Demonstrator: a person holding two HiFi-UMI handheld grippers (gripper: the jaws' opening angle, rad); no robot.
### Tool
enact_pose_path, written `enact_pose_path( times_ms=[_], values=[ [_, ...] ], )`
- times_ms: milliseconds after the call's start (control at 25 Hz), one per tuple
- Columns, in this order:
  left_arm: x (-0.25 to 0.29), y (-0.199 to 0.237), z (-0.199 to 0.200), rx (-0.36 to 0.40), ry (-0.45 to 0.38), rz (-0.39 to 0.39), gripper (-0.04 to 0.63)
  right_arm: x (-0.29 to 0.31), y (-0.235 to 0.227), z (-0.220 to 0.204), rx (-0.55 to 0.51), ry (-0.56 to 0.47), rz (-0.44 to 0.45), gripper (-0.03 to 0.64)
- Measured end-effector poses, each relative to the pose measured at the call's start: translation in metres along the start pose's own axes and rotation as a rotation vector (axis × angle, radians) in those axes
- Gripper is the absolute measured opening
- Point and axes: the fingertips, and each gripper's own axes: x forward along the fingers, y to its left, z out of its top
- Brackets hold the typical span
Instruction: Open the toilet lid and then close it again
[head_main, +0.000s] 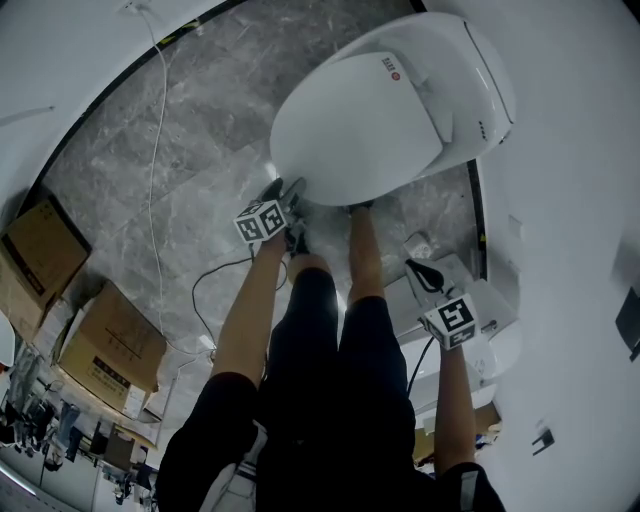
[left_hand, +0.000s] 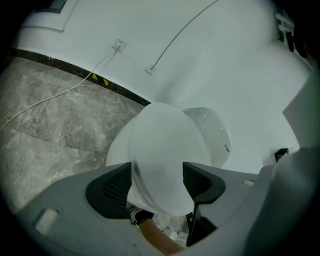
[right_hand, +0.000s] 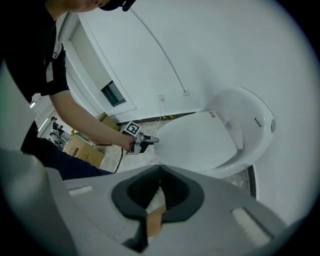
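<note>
Right hand-held gripper (right_hand: 160, 186), jaws closed on nothing, was held off to the side. Left hand-held gripper (left_hand: 157, 181) stood wide open at the front edge of the toilet lid (head_main: 360, 120), which lay flat over the bowl. Too shallow a bite on the smooth rim would probably let the lid slip and slam.
</note>
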Motion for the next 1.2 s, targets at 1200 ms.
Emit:
enact_pose_path(
  times_ms=[1200],
  values=[
    [-0.021,-0.024,0.009,-0.188,-0.03,-0.027,0.247,-0.018,-0.005,0.025,0.003,-0.021,0.038,0.003]
  ],
)
